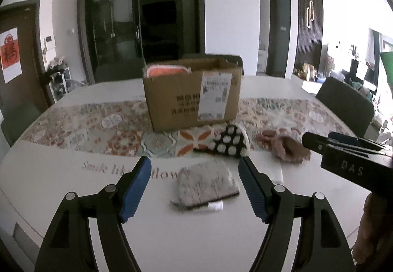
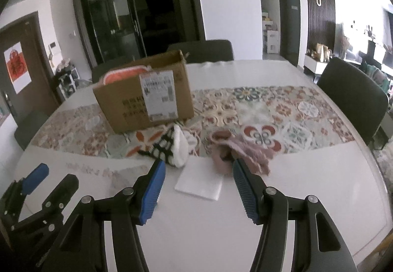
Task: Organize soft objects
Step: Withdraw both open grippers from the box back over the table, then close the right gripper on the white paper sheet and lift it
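Note:
A cardboard box stands on the patterned table runner, with an orange soft item inside; the box also shows in the right wrist view. A grey printed pouch lies on the white table between the open fingers of my left gripper. A black-and-white dotted pouch and a pink fuzzy cloth lie at the runner's edge. My right gripper is open and empty, just short of the pink cloth; it also shows in the left wrist view.
A white paper sheet lies on the table between my right fingers. Dark chairs stand at the right side and behind the box. The left gripper shows at the lower left of the right wrist view.

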`<state>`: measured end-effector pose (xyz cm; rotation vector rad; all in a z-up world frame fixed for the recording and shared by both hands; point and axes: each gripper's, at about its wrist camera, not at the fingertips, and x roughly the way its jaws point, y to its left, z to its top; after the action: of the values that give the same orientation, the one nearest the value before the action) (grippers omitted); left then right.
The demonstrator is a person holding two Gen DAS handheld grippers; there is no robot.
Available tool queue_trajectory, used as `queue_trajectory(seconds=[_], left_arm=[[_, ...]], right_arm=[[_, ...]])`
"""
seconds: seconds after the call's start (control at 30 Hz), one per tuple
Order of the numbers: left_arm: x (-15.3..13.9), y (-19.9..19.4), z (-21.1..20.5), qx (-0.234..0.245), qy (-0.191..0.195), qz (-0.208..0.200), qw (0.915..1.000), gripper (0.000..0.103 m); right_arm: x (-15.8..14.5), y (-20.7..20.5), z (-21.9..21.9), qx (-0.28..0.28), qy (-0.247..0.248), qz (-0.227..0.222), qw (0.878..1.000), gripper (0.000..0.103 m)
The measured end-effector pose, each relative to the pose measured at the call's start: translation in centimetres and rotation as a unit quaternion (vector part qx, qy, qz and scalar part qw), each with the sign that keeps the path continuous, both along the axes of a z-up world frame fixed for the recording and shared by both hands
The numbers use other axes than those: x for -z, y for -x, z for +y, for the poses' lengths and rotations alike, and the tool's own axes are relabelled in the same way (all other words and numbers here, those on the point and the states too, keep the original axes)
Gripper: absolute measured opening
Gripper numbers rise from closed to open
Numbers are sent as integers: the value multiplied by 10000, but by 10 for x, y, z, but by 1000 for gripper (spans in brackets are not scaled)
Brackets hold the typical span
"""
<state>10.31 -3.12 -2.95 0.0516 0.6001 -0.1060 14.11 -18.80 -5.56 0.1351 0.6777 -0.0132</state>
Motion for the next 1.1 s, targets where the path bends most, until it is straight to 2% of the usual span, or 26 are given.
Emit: queue_trajectory(seconds=[0.27,0.6,1.1], left_arm=[[34,-7,-3,39,-35,449,9990,73],[66,-29,4,-123,-58,860,9962,73],[86,-59,10,-330,-87,1036,9940,73]], right_arm=[[33,-2,1,-112,151,283,9994,59],[68,-29,7,-337,125,737,9966,59],[101,-82,16,-470,129,1244,9910,59]])
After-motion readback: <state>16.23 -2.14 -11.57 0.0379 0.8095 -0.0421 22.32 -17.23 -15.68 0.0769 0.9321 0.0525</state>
